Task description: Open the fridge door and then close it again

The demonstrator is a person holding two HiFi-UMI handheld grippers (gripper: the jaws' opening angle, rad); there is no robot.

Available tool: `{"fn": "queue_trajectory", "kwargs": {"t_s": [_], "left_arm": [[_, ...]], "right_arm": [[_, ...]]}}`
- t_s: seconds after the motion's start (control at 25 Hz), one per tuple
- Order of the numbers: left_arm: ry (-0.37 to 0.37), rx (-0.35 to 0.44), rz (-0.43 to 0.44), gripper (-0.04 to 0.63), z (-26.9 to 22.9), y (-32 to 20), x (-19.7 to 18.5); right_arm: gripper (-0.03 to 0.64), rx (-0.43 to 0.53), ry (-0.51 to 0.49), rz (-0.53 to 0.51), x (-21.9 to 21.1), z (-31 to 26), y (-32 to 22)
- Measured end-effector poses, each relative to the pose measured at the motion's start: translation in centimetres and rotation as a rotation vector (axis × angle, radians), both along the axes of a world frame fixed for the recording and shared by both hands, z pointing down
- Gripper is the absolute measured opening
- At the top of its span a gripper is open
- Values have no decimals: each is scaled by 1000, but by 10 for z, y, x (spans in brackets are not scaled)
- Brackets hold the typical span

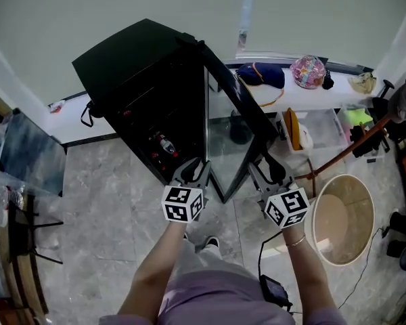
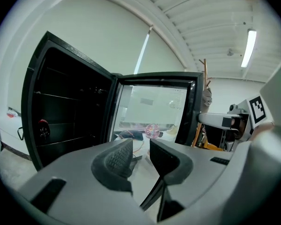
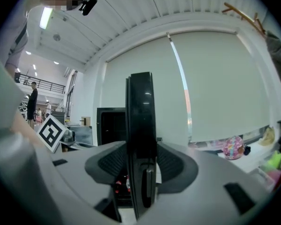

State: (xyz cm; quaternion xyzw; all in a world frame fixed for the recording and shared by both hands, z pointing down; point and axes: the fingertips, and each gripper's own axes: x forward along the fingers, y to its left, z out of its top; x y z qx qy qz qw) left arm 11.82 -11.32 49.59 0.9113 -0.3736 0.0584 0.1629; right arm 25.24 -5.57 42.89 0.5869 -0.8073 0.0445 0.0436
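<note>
Found right claw [image 3: 141,165] clenched on the free edge of the fridge door [image 3: 141,111], pads against both faces of the upright edge. Found left claw [image 2: 140,156] released, with a narrow gap and nothing in it, aimed at the open fridge [image 2: 68,107] from just in front.

Read door as swung wide, long axis vertical, hinged on the cabinet's right side in the head view, free edge out toward the person.

Judged opening done, closing pending. Calls for sweeping that edge leftward round to the cabinet; right claw already on it, left claw near the sweep path.

Logged a red-capped bottle [image 1: 164,143] on a low shelf inside; other shelves too dark to read. Logged a round tub [image 1: 358,195] on the floor at right, nothing visible in it.
</note>
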Motion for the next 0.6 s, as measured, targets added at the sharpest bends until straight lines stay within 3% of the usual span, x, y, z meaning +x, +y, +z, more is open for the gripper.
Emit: {"fn": "queue_trajectory", "kwargs": {"t_s": [0.6], "left_arm": [[20,-2,29,114,8,23,-55]], "right_arm": [[180,-22,22,-196,-106,1,10]]}}
